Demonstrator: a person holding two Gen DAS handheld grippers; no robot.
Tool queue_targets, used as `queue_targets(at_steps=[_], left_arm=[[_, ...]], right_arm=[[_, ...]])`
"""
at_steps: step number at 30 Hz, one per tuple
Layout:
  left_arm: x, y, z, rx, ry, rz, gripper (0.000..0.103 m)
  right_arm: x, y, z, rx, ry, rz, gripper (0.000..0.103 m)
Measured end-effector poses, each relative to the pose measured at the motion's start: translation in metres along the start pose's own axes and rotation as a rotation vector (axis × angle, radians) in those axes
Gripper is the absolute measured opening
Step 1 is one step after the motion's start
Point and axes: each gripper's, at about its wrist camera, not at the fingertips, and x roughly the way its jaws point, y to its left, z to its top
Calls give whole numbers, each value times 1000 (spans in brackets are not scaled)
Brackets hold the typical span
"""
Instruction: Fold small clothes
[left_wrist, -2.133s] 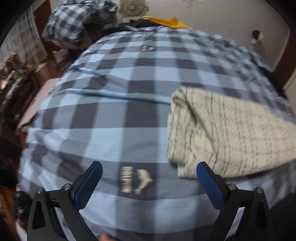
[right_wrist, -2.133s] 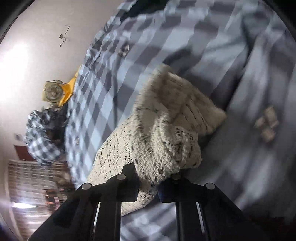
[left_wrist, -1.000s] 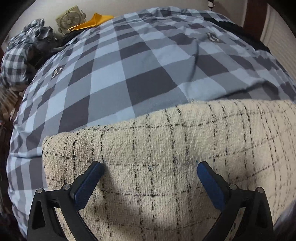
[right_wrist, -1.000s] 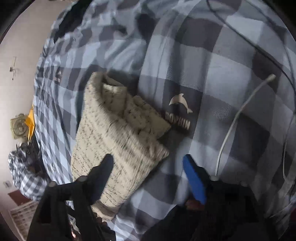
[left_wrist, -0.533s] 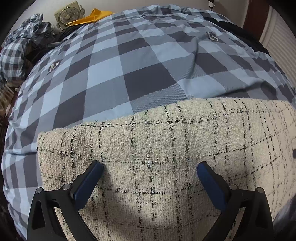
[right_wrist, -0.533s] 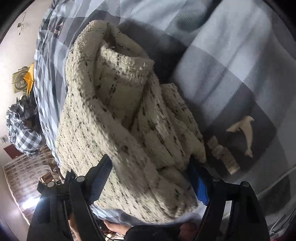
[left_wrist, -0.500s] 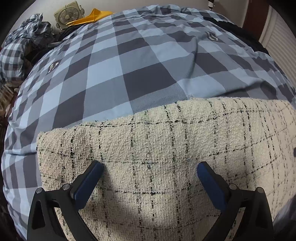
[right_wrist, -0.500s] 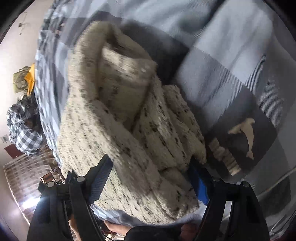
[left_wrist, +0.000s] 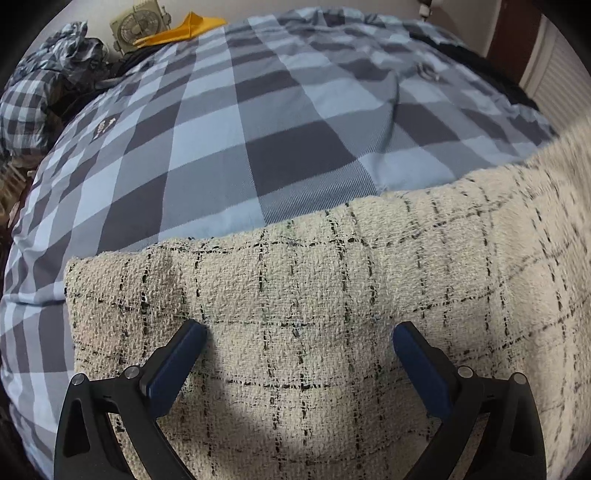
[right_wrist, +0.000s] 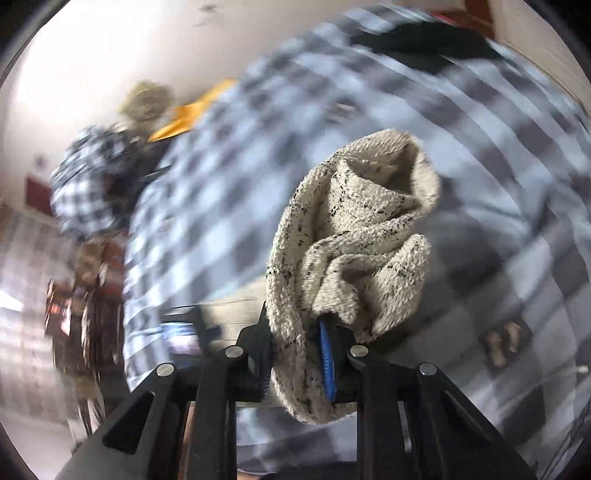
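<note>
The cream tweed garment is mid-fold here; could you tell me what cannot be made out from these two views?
- Cream tweed garment: what kind it is; left wrist view cuts it off below and right.
- Right gripper: its pads, buried in bunched cloth.
- Checked duvet: right wrist view, smeared by motion blur.
- Left gripper: whether its open fingers touch the cloth.

The left wrist view is sharp and evenly lit, with a soft shadow on the cream garment near the gripper and fisheye bending at the edges. The right wrist view is heavily motion-blurred; the wall at far left glares white.
</note>
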Motion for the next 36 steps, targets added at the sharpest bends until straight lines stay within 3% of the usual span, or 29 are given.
queue_targets(at_steps=[3,5,8,11,15,16,17,19,21,22,23,24,25,27,29,30,31,32,34,36], left_arm=[[-12,11,-6,-1,-39,-63,103],[-26,27,-9,-20,-23,-97,103],[-58,70,-14,-70,4,-8,103],[-103,139,-26,-167,-29,59,103],[-161,225,-53,-282,-148,179,102],[-171,244,-62,-331,-177,221,102],[-178,264,-72,-399,-194,240,102],[-180,289,-89,-503,-208,197,102],[-177,295,-96,-527,-213,171,102],[-176,293,-96,-515,-211,166,102],[-176,286,-92,-481,-212,164,102],[-178,279,-86,-442,-223,164,102],[-180,272,-83,-423,-235,163,102],[-187,257,-76,-409,-275,138,102],[-192,246,-68,-415,-321,53,102],[-192,241,-66,-412,-333,13,103],[-193,235,-63,-406,-339,-12,103],[-189,226,-60,-387,-336,-45,103],[-180,211,-54,-352,-324,-85,103],[-167,195,-50,-316,-311,-151,103]], right_arm=[[2,49,-12,-117,-26,1,16],[8,74,-17,-186,-41,-11,15],[16,113,-39,-310,-58,-35,15],[43,123,-32,-369,-42,-39,15],[101,160,-47,-439,36,-6,15],[125,169,-54,-453,72,6,4],[144,174,-59,-446,115,27,4],[202,177,-74,-435,216,23,4],[255,167,-87,-432,324,-19,4],[279,152,-93,-388,432,-1,4],[287,141,-96,-340,502,51,4],[280,129,-97,-279,540,163,4],[268,124,-95,-259,549,225,10],[229,117,-92,-250,586,342,30],[170,108,-82,-293,527,507,55],[129,94,-70,-334,426,538,66],[107,84,-59,-346,338,519,89],[79,63,-44,-339,184,446,103],[53,25,-18,-293,-53,207,102],[61,6,-1,-285,-119,2,102]])
